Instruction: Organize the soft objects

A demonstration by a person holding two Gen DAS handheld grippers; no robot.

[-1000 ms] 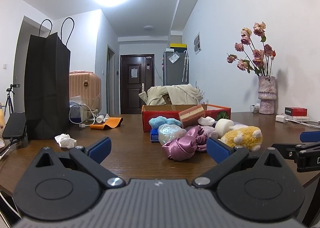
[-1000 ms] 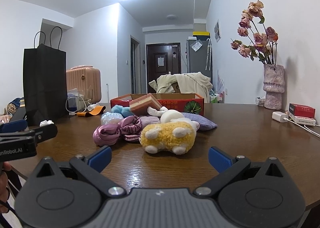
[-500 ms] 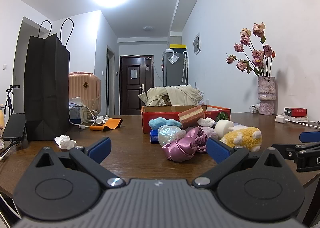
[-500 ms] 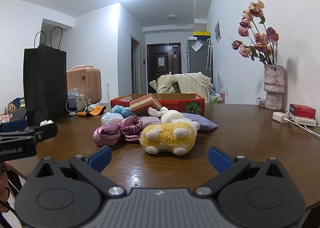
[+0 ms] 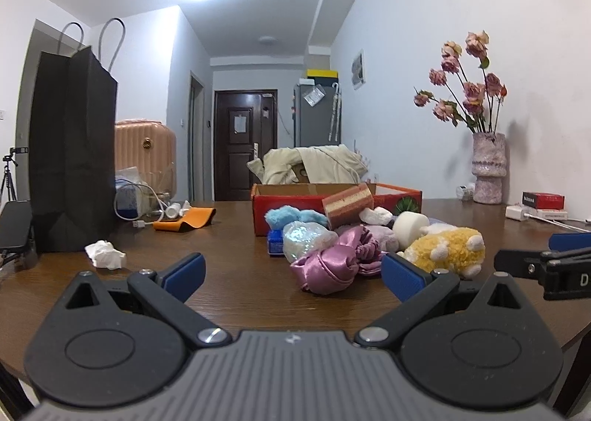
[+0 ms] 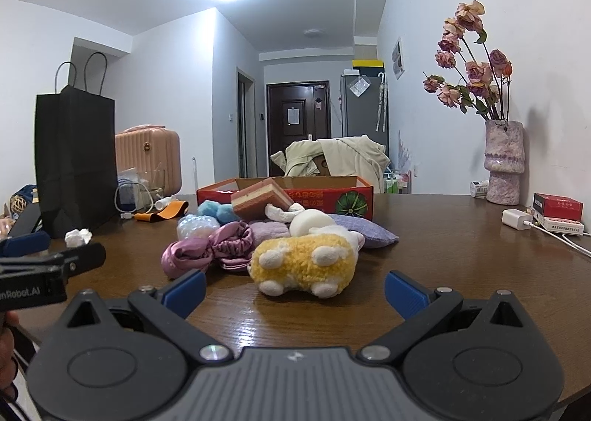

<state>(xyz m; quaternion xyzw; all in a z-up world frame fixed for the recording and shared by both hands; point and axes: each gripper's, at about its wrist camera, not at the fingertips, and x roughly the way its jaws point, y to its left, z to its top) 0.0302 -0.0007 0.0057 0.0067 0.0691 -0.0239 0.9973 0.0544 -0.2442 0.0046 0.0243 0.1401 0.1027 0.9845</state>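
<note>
The tabletop [image 6: 443, 258] carries everything: a tall black bag [image 5: 70, 158] at the left, a red box [image 6: 288, 195] at the middle back, and a heap of soft things in front of the box. Nothing has shifted over the last second; both grippers hover at the near edge as before, so sorting has not started and every soft thing lies outside the box.

The left gripper [image 5: 291, 269] has its fingers wide with nothing between them, pointed at the pink satin scrunchie [image 5: 332, 262]. The right gripper [image 6: 295, 288] is just as wide and bare, lined up on the yellow plush [image 6: 306, 266], which lies nearest of the heap. Behind these sit a layered sponge [image 6: 258, 199] leaning against the box front, a lilac pillow [image 6: 369, 234], a white foam roll [image 6: 310, 221], a blue puff [image 5: 291, 216] and a bubble-wrap ball [image 5: 306, 236].

Writing: the left gripper's body, seen from the right view, reads "nRobot.AI", cut by the frame edge. The box front has red characters beside a green melon picture, probably Chinese, too small to read. A small red carton [image 6: 557, 205] at the far right bears print I cannot make out.
</note>
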